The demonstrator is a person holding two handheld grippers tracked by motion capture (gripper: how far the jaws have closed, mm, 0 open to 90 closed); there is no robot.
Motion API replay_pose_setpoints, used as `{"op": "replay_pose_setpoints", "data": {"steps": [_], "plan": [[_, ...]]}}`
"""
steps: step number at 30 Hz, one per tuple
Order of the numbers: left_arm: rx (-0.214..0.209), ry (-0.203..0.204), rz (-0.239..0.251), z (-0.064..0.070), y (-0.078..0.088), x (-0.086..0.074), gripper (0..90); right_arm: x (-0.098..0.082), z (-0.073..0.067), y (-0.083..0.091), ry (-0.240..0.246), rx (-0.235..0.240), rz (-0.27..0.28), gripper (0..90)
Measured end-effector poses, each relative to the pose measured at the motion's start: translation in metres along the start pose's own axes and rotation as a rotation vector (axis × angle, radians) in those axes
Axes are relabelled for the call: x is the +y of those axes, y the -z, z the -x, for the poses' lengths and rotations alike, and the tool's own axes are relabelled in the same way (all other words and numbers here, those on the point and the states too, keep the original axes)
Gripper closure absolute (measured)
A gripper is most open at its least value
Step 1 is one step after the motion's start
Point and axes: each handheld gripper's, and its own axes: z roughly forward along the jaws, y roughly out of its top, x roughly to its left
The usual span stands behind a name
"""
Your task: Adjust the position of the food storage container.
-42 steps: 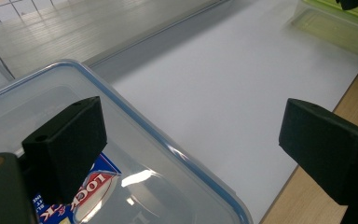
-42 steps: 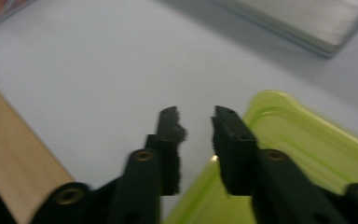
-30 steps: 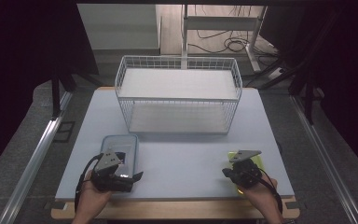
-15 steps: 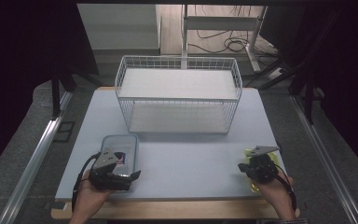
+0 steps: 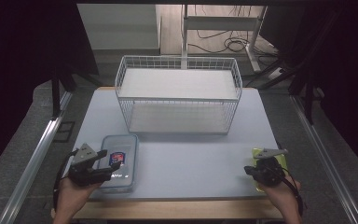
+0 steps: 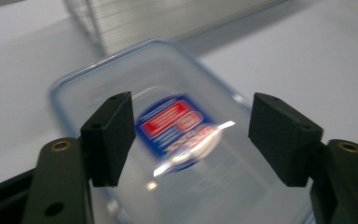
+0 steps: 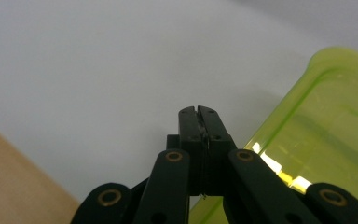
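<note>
at the lower left of the high view the left gripper point(image 5: 113, 169) hangs over the clear rectangular plastic box with a blue-rimmed lid and a red-and-blue label point(image 5: 119, 161). its jaws have just been closing, yet they stand apart with nothing between them. the box's long axis runs toward the white wire basket point(image 5: 178, 99). at lower right the right gripper point(image 5: 248, 171), jaws pressed together and empty, sits beside the yellow-green translucent plastic box point(image 5: 279, 161).

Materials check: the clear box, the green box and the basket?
Clear box: looks like glossy transparent plastic; the table shows through and its lid glints. Green box: translucent lime plastic, probably, with shiny highlights along the rim. Basket: thin white wire grid, likely coated metal; coating can't be confirmed.
</note>
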Motion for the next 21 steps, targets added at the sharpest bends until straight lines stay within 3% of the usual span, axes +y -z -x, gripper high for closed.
{"op": "replay_pose_setpoints", "data": {"steps": [8,10,13,17,21], "plan": [[0.056,0.049,0.001,-0.020,0.014,-0.015,37.9,-0.017,-0.004,0.014,-0.016,-0.002,0.016,88.8],[0.079,0.062,0.002,-0.025,0.019,-0.020,44.3,-0.018,-0.004,0.015,-0.015,-0.006,0.022,88.0],[0.075,0.102,-0.001,-0.036,0.026,-0.030,63.0,-0.016,-0.007,0.015,-0.004,-0.009,0.036,87.5],[0.078,0.132,-0.058,-0.051,0.028,-0.046,84.0,-0.013,-0.013,0.014,0.018,-0.009,0.045,87.5],[0.053,0.137,-0.163,-0.056,0.017,-0.057,89.3,-0.010,-0.019,0.011,0.028,-0.004,0.050,87.6]]}}
